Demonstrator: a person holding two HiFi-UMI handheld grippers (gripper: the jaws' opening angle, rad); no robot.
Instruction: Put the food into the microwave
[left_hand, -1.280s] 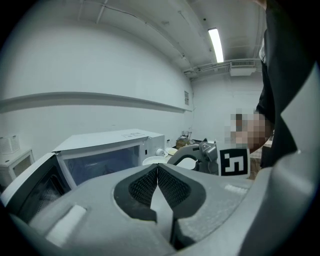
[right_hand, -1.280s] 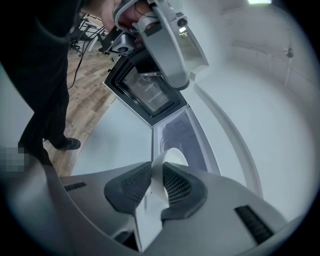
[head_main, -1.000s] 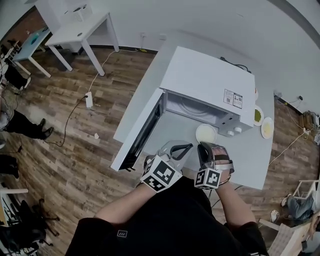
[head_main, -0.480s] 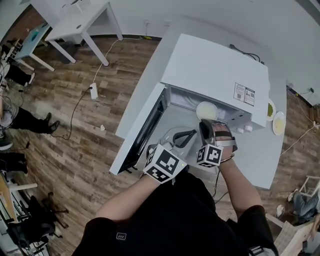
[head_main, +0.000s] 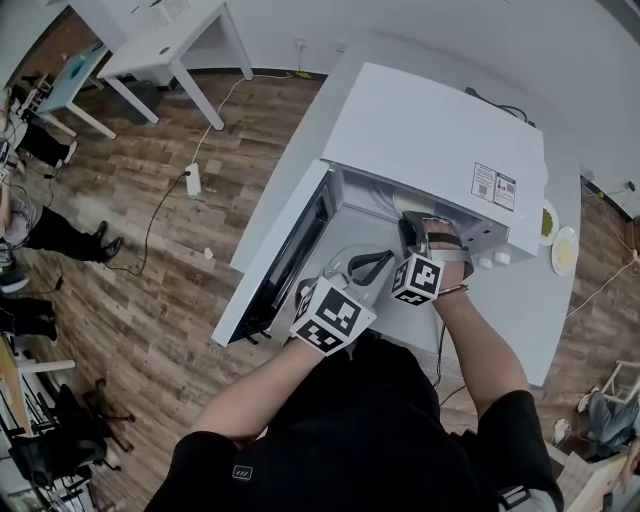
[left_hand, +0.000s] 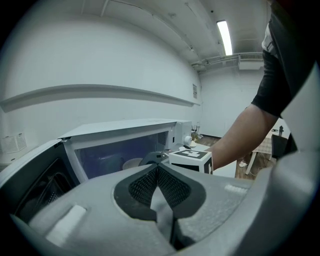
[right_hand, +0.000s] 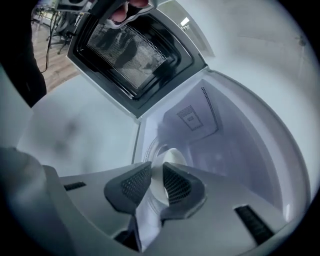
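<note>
Forward since a second ago, your left gripper (left_hand: 158, 169) hangs pressed together and empty before the open door (head_main: 290, 262). Beyond it, your right gripper (right_hand: 156, 176) pinches the white dish (right_hand: 172, 155) by its rim, now inside the microwave (head_main: 430, 130) cavity. The dish looks stiff, slick and probably breakable, so keep it level and set it down softly.

Both arms reach up from the bottom of the head view. The left gripper (left_hand: 158, 169) sits just left of centre, jaws pinched together with nothing in them. The right gripper (head_main: 417, 228) is beside it, a bit higher, forearm (head_main: 480, 345) stretched out, pads clamped on the edge of a white dish (right_hand: 170, 157).
</note>
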